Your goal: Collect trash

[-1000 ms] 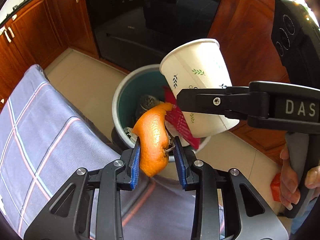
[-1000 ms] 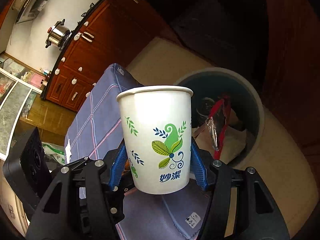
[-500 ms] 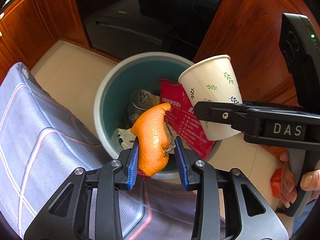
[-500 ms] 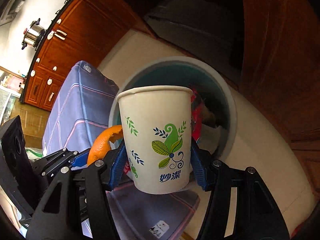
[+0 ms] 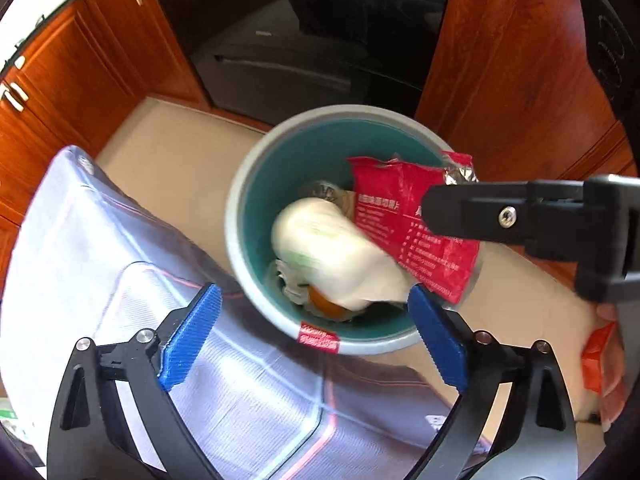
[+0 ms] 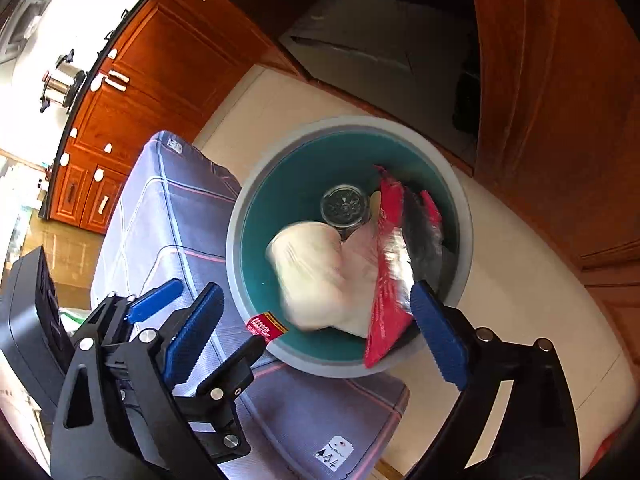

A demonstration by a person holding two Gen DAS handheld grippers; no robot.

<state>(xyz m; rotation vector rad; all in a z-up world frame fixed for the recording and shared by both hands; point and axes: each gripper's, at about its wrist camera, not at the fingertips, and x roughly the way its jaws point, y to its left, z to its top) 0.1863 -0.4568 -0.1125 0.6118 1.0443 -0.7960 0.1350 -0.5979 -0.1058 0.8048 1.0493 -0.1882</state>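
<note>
The grey bin with a teal inside [image 5: 240,216] [image 6: 236,232] stands on the floor below both grippers. The white paper cup [image 5: 332,256] [image 6: 316,272] is blurred, falling into it. The orange peel [image 5: 326,308] lies at the bin's bottom, partly under the cup. A red snack wrapper [image 5: 404,216] [image 6: 390,256] leans on the bin's right wall. My left gripper [image 5: 316,336] is open and empty above the bin's near rim. My right gripper [image 6: 316,328] is open and empty over the bin; its finger [image 5: 520,216] shows in the left wrist view.
A table with a blue-grey checked cloth [image 5: 140,288] [image 6: 168,216] stands left of and beneath the grippers. Wooden cabinets [image 5: 60,92] and a dark oven front [image 5: 304,48] stand behind the bin. A can top [image 6: 344,204] lies in the bin. A steel pot [image 6: 60,80] sits on the far counter.
Both grippers have opened. The orange peel has dropped from the left gripper into the bin. The paper cup has left the right gripper and is falling into the bin.
</note>
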